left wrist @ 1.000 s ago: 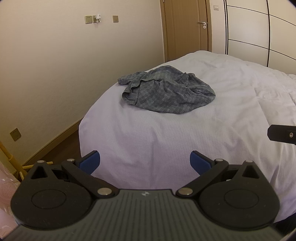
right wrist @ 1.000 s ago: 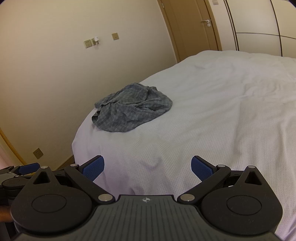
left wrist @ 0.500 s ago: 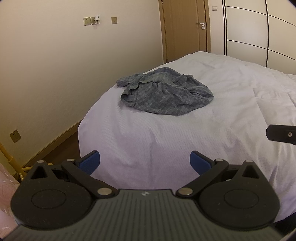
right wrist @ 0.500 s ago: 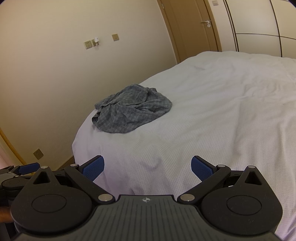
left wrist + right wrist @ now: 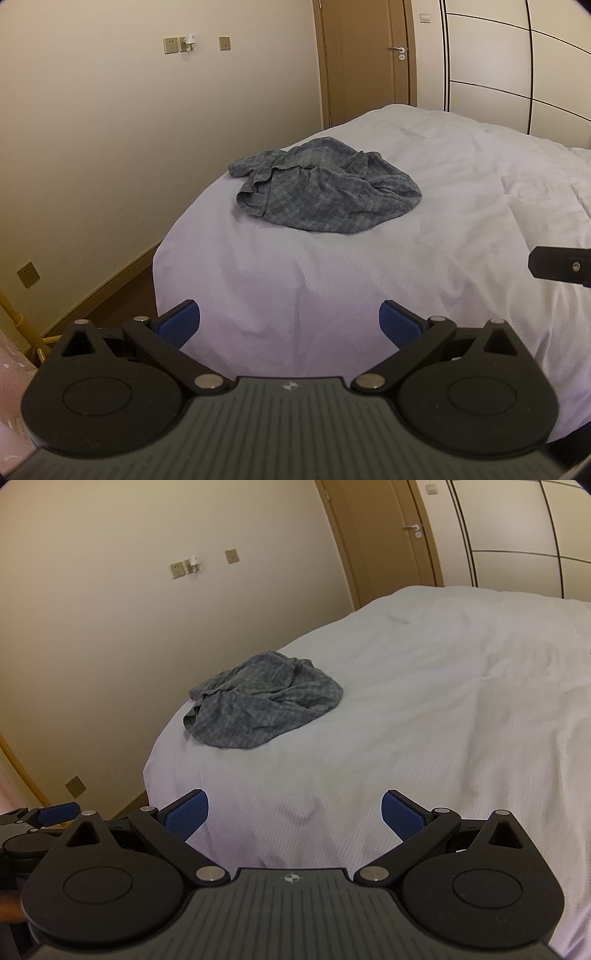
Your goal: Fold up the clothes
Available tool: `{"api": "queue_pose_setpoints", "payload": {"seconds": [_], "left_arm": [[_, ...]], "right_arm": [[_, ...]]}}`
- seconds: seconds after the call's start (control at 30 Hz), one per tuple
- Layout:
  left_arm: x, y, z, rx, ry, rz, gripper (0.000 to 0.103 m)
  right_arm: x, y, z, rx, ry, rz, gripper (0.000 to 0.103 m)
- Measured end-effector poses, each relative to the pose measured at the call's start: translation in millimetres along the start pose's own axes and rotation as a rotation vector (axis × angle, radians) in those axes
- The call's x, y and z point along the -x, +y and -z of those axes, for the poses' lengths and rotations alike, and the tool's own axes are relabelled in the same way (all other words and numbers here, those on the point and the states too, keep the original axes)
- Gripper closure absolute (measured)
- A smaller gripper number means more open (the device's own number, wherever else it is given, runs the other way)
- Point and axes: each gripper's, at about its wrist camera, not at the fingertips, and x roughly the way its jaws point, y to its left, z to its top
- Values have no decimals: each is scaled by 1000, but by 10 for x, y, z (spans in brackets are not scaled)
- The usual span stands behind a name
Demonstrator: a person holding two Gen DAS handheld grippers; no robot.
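The left gripper (image 5: 289, 325) is spread wide, its blue pads (image 5: 181, 323) far apart with nothing between them, held above the near edge of the bed (image 5: 332, 295). The right gripper (image 5: 295, 812) is spread just as wide and empty, also over the near edge; in the left view one of its black parts pokes in from the right side, and in the right view the left gripper shows at the lower left corner, so the two tools are side by side.

Beyond both, well apart from the pads, a grey checked garment (image 5: 325, 188) lies crumpled in a heap on the white cover, near the bed's left side next to the wall (image 5: 92, 147). Its long axis runs roughly left to right across the bed; a narrower flap sticks out toward the wall. Which end is the collar or hem cannot be told.

Behind the bed stand a brown door (image 5: 365, 62) and pale cupboard panels (image 5: 517, 74).
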Motion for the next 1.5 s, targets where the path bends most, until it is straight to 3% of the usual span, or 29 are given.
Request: {"api": "queue_pose_setpoints", "payload": {"seconds": [0.23,0.5,0.73,0.83,1.07,1.2,1.3,1.37,1.4,1.5], "left_arm": [[1,-15,-2,-11,-2,4,1],[41,46,19,5,-36,46,1],[74,94,27,-32,-64,86,1],[6,78,14,-77,-77,62,1],[-605,37,-236,-148,-87,57,1],[-1226,-47,-540,-208,-101,57,8],[-1676,-142,-772,-300,-127,68,14],[-1997,-209,-926,-368,-137,58,20],[-2141,-225,-987,-416,-144,92,20],[-2477,-207,-1102,-407,-111,118,17]], "right_arm": [[23,11,-2,25,-9,17,0],[178,171,-38,211,-117,77,0],[102,61,-27,194,-58,67,0],[94,-3,48,212,-84,75,0],[-380,-399,-109,124,-29,32,0],[-842,-525,-338,186,-20,7,4],[-1256,-546,-563,243,-9,-50,19],[-1514,-528,-716,288,-4,-69,20],[-1644,-509,-793,312,-5,-75,20],[-2052,-448,-999,364,2,-87,17]]}}
